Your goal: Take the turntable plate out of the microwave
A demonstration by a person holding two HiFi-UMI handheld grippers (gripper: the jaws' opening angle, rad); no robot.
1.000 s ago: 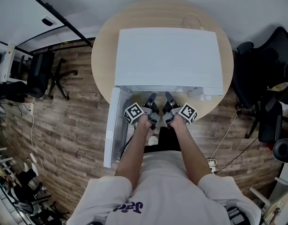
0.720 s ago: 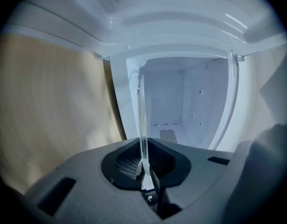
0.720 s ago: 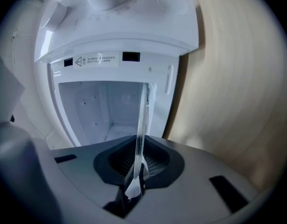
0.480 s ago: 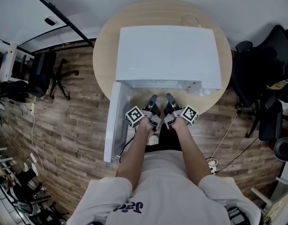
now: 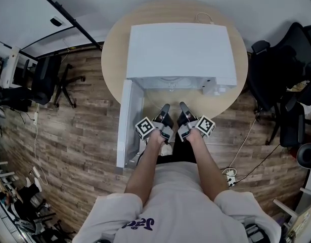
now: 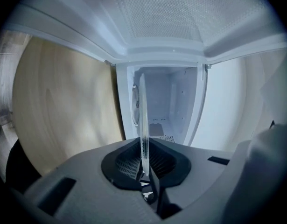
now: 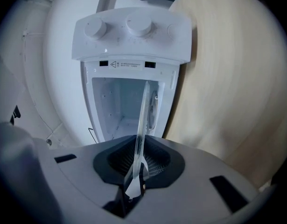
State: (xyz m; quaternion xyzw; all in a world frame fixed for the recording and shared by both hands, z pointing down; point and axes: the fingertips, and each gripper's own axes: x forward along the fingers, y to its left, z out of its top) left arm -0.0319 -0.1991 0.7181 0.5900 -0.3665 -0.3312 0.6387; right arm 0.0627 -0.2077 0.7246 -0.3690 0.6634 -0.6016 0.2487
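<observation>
The white microwave (image 5: pixel 180 54) stands on a round wooden table (image 5: pixel 112 59), its door (image 5: pixel 126 128) swung open to the left. Both grippers hold the clear glass turntable plate in front of the open cavity (image 6: pixel 166 111). The plate appears edge-on as a thin glass rim (image 6: pixel 143 125) in the left gripper view and likewise (image 7: pixel 142 120) in the right gripper view. My left gripper (image 6: pixel 144 171) is shut on its near edge, and my right gripper (image 7: pixel 137 167) is shut on it too. In the head view the left gripper (image 5: pixel 165 111) and right gripper (image 5: pixel 183 109) sit side by side just off the table's front edge.
The microwave's control panel with two knobs (image 7: pixel 129 31) is to the right of the cavity. Black office chairs stand at the right (image 5: pixel 276 80) and left (image 5: pixel 44 77). Cables (image 5: pixel 231 173) lie on the wooden floor.
Both grippers have drawn back from the microwave toward the person, side by side, bringing the glass plate out of the cavity.
</observation>
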